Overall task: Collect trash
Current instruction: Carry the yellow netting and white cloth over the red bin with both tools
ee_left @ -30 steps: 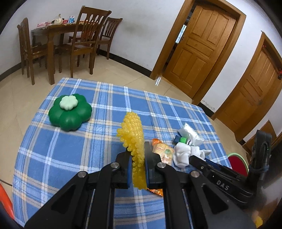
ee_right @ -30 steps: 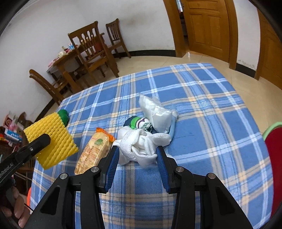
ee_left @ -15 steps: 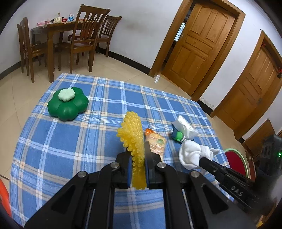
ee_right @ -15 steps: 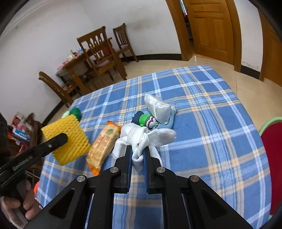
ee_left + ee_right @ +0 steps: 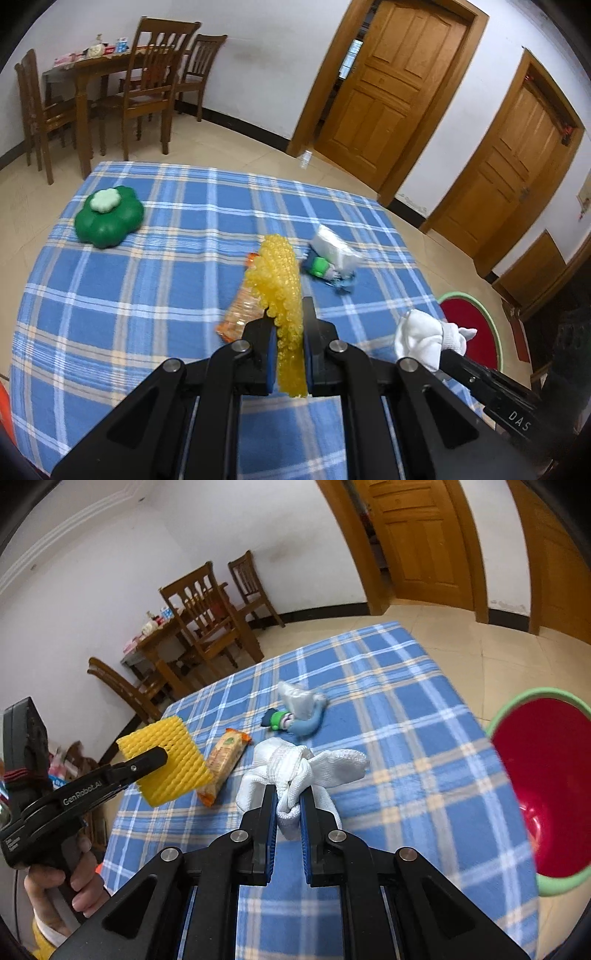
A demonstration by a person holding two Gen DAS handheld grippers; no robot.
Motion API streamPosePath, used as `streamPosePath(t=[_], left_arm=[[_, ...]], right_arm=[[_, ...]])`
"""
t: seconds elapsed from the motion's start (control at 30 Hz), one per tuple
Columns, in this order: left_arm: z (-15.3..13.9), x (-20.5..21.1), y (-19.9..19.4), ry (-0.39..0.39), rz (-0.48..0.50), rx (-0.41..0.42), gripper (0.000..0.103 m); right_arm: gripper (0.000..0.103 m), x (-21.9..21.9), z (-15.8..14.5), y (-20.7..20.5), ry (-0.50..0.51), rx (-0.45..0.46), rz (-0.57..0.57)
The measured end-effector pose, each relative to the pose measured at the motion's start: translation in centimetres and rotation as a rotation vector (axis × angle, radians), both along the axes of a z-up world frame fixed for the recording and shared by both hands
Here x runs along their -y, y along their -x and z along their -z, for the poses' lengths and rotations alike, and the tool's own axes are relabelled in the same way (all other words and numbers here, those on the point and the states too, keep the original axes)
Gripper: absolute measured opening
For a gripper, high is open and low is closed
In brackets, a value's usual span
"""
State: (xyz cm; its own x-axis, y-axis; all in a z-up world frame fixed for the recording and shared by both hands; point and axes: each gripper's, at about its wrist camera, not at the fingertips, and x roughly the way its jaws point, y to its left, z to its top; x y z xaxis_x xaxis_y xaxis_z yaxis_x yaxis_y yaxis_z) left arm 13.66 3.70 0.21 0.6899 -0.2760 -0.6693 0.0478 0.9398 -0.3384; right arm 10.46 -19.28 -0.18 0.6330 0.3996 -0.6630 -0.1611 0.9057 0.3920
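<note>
Grippers (image 5: 288, 805) raised, clamping trash.

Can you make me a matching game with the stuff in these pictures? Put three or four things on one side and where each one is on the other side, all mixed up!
Things:
1. yellow foam net
2. white cloth
3. orange snack packet
4. red bin

Places:
A. lying flat on the checked tablecloth
B. pinched in the right claw
C. beside the table, off its edge
D. pinched in the left claw

Pairs: 1-D, 2-B, 3-A, 4-C
</note>
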Motion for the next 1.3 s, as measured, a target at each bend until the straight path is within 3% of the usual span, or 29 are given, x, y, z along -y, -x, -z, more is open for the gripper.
streamPosePath(t=[0.63, 1.3], left_arm=[[-0.7, 9.0, 0.6, 0.008, 0.203, -0.029, 0.01], [0.2, 19.2, -0.9, -0.032, 0.426, -0.059, 0.01]], right_arm=[[0.011, 9.9, -0.8, 4.8, -0.027, 0.044, 0.25], [0.019, 17.5, 2.7, 5.8, -0.025, -0.051, 0.485]])
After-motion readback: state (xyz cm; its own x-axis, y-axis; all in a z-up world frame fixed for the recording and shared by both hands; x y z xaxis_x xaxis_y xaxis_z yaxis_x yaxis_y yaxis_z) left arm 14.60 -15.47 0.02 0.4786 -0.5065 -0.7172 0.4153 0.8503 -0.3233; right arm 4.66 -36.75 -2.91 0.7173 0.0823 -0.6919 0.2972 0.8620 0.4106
